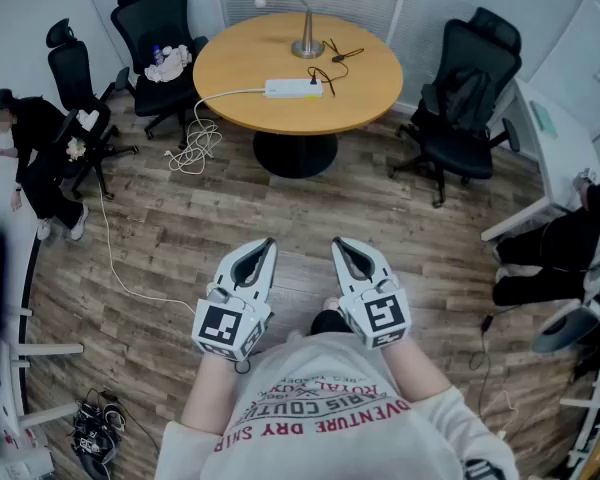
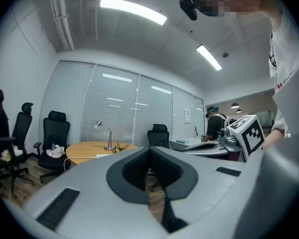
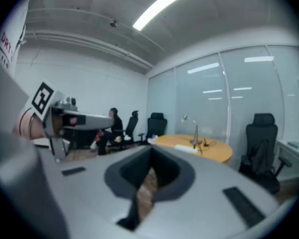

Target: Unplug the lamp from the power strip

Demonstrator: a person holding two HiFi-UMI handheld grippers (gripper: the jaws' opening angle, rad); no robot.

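Note:
A silver desk lamp (image 1: 302,20) stands at the far side of a round wooden table (image 1: 360,103). In front of it lies a white power strip (image 1: 293,88), with a black plug and the lamp's black cord (image 1: 326,72) at its right end. Both grippers are held close to my chest, far from the table and over the wooden floor. My left gripper (image 1: 266,244) and right gripper (image 1: 339,245) are shut, nothing between their jaws. The lamp (image 2: 108,137) and strip (image 2: 103,155) look small in the left gripper view. The right gripper view also shows the lamp (image 3: 194,131).
Black office chairs stand left (image 1: 160,28) and right (image 1: 465,98) of the table. The strip's white cable (image 1: 195,138) drops off the table and runs across the floor. A seated person (image 1: 30,158) is at the left, a white desk (image 1: 560,158) at the right.

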